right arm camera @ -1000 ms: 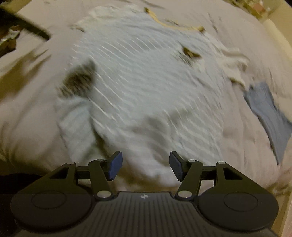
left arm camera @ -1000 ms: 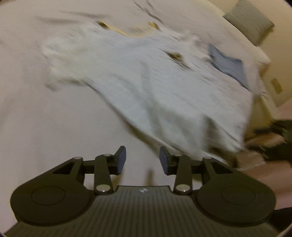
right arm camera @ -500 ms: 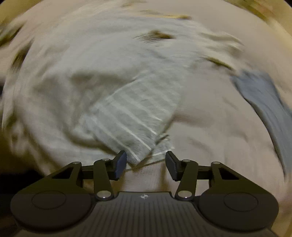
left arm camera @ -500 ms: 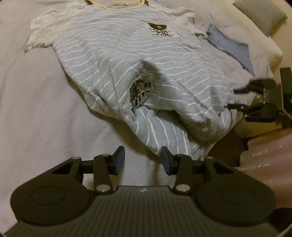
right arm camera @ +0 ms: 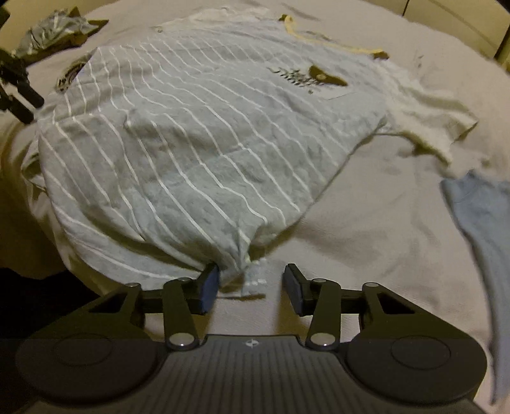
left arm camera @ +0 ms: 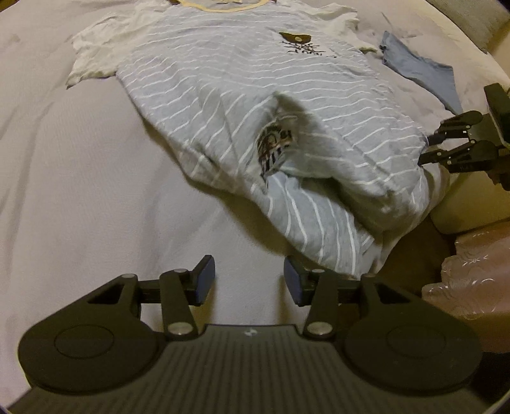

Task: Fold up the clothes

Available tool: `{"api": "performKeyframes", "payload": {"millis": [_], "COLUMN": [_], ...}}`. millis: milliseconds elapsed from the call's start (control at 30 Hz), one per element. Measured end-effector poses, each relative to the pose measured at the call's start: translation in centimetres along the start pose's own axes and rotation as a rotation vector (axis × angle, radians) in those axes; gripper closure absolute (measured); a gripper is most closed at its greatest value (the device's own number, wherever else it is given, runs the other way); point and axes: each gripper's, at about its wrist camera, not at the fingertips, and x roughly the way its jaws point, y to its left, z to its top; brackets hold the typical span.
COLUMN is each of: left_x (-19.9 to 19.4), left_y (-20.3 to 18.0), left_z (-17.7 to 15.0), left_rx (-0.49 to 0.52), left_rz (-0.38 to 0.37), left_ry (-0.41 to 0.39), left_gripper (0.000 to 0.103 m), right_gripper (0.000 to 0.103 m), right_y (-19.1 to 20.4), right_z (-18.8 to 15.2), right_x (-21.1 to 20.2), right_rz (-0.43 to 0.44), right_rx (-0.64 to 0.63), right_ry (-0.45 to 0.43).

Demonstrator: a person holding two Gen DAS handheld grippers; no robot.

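A grey T-shirt (left arm camera: 223, 79) with white stripes, white sleeves and a yellow collar lies spread on the bed, its lower hem rumpled and partly folded over. My left gripper (left arm camera: 248, 281) hovers over bare sheet just left of the hem. Its jaws are opening and nothing is between them. My right gripper (right arm camera: 251, 288) is at the shirt (right arm camera: 191, 127) hem's other corner. Its jaws are closing with the corner of cloth lying between them, and the right pad stands apart from it. The right gripper (left arm camera: 459, 143) also shows at the left view's right edge.
A folded blue garment (left arm camera: 420, 70) lies beyond the shirt, also seen as blue garment (right arm camera: 481, 216). A grey pillow (left arm camera: 471, 16) sits at the far corner. A crumpled garment (right arm camera: 54, 28) lies at the far left. The bed edge drops off by the hem.
Both views have gone from blurred to steady. The right gripper has come down to the hem corner and its jaws have narrowed. The left gripper has settled beside the hem.
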Motion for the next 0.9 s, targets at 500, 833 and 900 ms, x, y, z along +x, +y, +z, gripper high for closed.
{"api": "performKeyframes", "payload": {"millis": [500, 833, 900], "left_x": [-1.0, 1.0, 1.3], "left_y": [-0.7, 0.9, 1.9], "left_z": [-1.5, -1.0, -0.8], "left_rx": [-0.015, -0.15, -0.161], "left_rz": [-0.091, -0.187, -0.175], "left_ry": [-0.036, -0.143, -0.166], "left_gripper": [0.056, 0.054, 0.053], "right_gripper": [0.099, 0.1, 0.1], "right_y": [-0.1, 3.5, 3.5], "right_z": [-5.4, -6.2, -6.6], "right_x": [-8.4, -9.8, -10.2], "right_rz": [-0.021, -0.187, -0.206], "right_rx": [0.393, 0.438, 0.45], "right_ry": [0.104, 0.17, 0.17]}}
